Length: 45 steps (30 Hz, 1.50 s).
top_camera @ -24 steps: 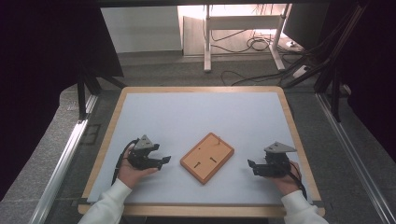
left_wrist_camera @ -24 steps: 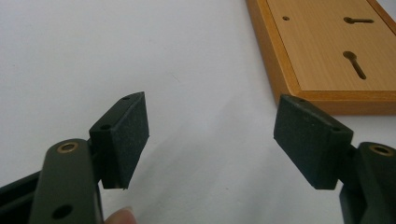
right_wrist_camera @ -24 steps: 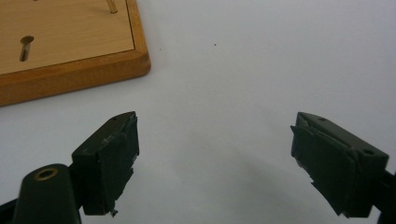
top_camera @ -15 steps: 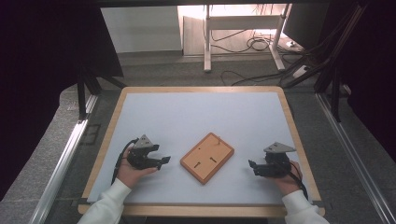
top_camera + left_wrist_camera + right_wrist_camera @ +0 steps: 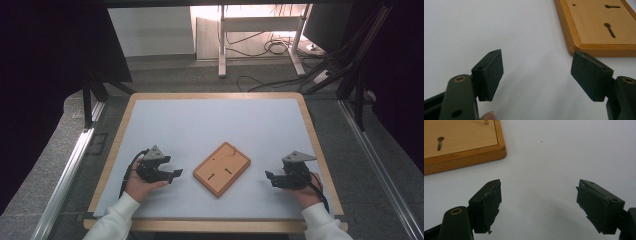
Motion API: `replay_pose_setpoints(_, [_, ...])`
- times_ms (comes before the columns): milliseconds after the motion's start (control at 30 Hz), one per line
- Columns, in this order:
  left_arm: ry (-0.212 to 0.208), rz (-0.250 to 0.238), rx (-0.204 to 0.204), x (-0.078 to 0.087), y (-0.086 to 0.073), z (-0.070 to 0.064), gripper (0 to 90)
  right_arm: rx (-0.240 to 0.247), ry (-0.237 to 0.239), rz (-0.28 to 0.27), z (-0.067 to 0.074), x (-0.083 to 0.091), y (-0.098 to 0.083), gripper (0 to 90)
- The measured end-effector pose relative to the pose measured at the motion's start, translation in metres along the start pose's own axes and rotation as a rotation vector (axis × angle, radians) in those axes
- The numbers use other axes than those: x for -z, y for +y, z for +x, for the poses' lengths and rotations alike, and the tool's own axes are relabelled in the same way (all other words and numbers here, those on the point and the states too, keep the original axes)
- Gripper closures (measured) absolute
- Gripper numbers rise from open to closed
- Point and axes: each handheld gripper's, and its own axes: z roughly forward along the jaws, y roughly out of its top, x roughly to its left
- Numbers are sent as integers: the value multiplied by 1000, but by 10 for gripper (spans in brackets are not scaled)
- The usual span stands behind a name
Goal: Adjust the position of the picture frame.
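progress: nothing started | wooden board (image 5: 222, 169) untouched between left gripper (image 5: 176, 173) and right gripper (image 5: 269, 176) | both released, empty

White table mat (image 5: 210, 125), wooden table rim (image 5: 116, 145), floor cables (image 5: 272, 47), desk legs (image 5: 222, 40)

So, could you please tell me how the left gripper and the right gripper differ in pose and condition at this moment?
The left gripper sits left of the wooden board and points right toward it; the right gripper sits on the opposite side and points left. In the gripper views, the left gripper's pads look clean-edged, while the right gripper's pads look frayed and torn. Both are open, hold nothing, and sit apart from the board over the white table surface.
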Motion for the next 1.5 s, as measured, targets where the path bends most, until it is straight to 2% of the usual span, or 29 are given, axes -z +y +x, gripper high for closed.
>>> replay_pose_setpoints(133, [4, 5, -7, 0, 0, -1, 263, 0, 15, -11, 2, 1, 5, 214])
replay_pose_setpoints(333, [6, 13, -20, 0, 0, -2, 263, 26, 40, -34, 11, 4, 15, 241])
replay_pose_setpoints(567, [-2, 18, -22, 0, 0, -3, 263, 51, 67, -40, 21, -2, 28, 258])
replay_pose_setpoints(800, [-5, 21, -20, -1, 0, -3, 263, 94, 103, -30, 35, -14, 46, 292])
replay_pose_setpoints(933, [-5, 25, -25, -1, -1, -3, 263, 101, 113, -29, 39, -21, 54, 309])
replay_pose_setpoints(1233, [-4, 32, -23, -1, -2, -2, 263, 137, 129, 19, 55, -49, 75, 361])
replay_pose_setpoints(1433, [-6, 36, -20, -2, -2, -2, 263, 142, 131, 45, 58, -69, 84, 423])
replay_pose_setpoints(1500, [-8, 39, -21, -2, -2, -2, 263, 148, 131, 48, 57, -70, 85, 440])
